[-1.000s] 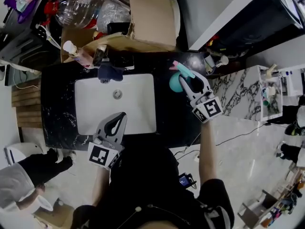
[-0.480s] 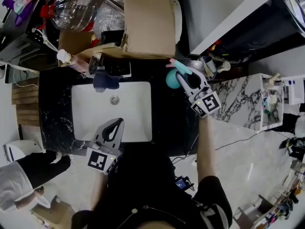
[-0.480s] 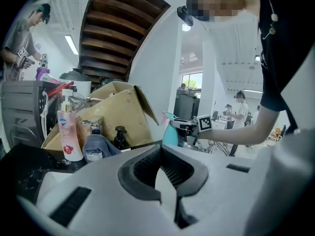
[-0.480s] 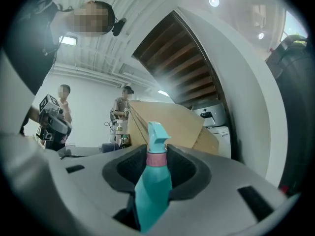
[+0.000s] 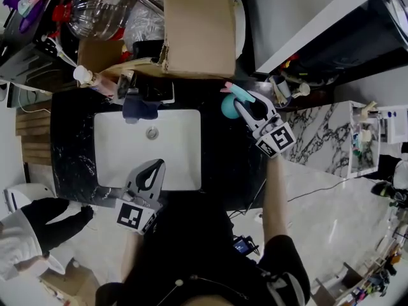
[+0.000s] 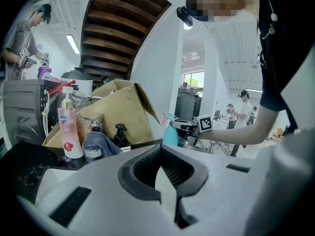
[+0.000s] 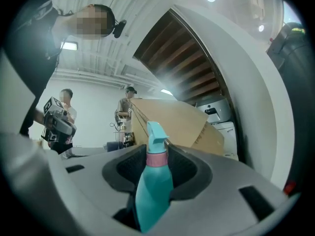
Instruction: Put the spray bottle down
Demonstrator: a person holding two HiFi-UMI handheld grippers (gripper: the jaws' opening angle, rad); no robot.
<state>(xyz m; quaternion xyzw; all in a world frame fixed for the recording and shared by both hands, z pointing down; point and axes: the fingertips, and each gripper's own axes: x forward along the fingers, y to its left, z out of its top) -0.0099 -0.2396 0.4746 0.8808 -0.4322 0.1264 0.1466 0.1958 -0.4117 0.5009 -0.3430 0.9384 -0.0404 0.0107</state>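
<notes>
The teal spray bottle [image 5: 228,106] with a pink collar stands upright at the back right of the black countertop [image 5: 231,164], beside the white sink [image 5: 121,155]. My right gripper [image 5: 244,102] is shut on it, its pads against the bottle's body [image 7: 153,186] just under the collar. Whether the base touches the counter is hidden. My left gripper [image 5: 159,163] hovers over the sink's near edge, shut with nothing in it [image 6: 165,181]. From the left gripper view the bottle [image 6: 170,133] shows far off to the right.
A tap draped with a blue cloth [image 5: 140,109] stands behind the sink. A pink soap bottle [image 5: 88,78] and a black pump bottle [image 6: 119,135] stand nearby. A big cardboard box [image 5: 194,27] backs the counter. Small bottles [image 5: 284,88] crowd the right corner. Another person [image 5: 29,234] stands at lower left.
My right gripper has carried the spray bottle a little toward the back of the counter. The left gripper has hardly moved.
</notes>
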